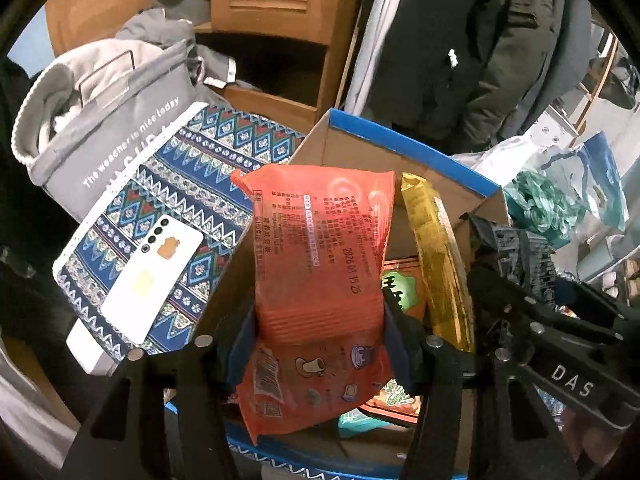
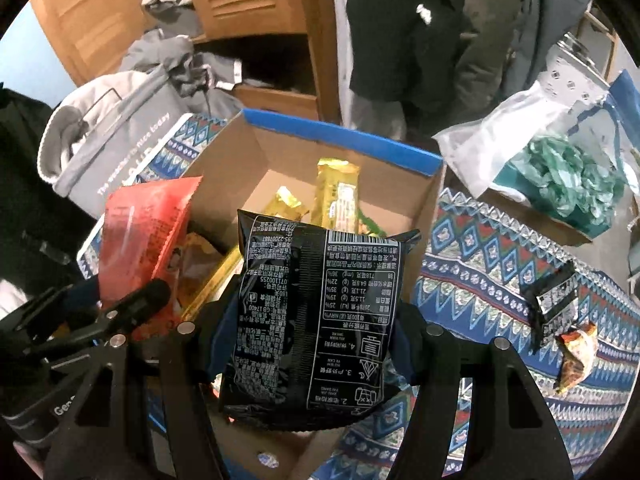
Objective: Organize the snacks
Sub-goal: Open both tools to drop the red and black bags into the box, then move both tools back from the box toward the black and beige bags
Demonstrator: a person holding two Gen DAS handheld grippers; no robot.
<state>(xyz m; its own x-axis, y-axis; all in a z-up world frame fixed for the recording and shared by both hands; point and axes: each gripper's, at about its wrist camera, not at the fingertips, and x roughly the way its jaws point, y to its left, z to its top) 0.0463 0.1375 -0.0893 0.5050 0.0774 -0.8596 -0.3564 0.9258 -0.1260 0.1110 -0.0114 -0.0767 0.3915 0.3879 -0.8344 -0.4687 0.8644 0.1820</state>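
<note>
My left gripper (image 1: 320, 332) is shut on an orange snack packet (image 1: 320, 248), gripped across its middle and standing upright over a cardboard box with a blue rim (image 1: 400, 136). A yellow packet (image 1: 436, 248) leans inside the box to the right of it. My right gripper (image 2: 312, 344) is shut on a black snack packet (image 2: 320, 300) above the same box (image 2: 340, 136). Two yellow bars (image 2: 336, 196) lie on the box floor. The orange packet (image 2: 140, 232) shows at the left of the right wrist view. A small black packet (image 2: 556, 304) and a crumpled wrapper (image 2: 576, 356) lie on the cloth to the right.
A white phone (image 1: 156, 272) rests on the patterned blue cloth (image 1: 192, 184) left of the box. A grey fabric basket (image 1: 100, 120) full of clothes stands behind it. Plastic bags (image 2: 560, 168) sit at the far right. A wooden cabinet (image 1: 272, 8) and dark coats (image 1: 460, 40) stand behind.
</note>
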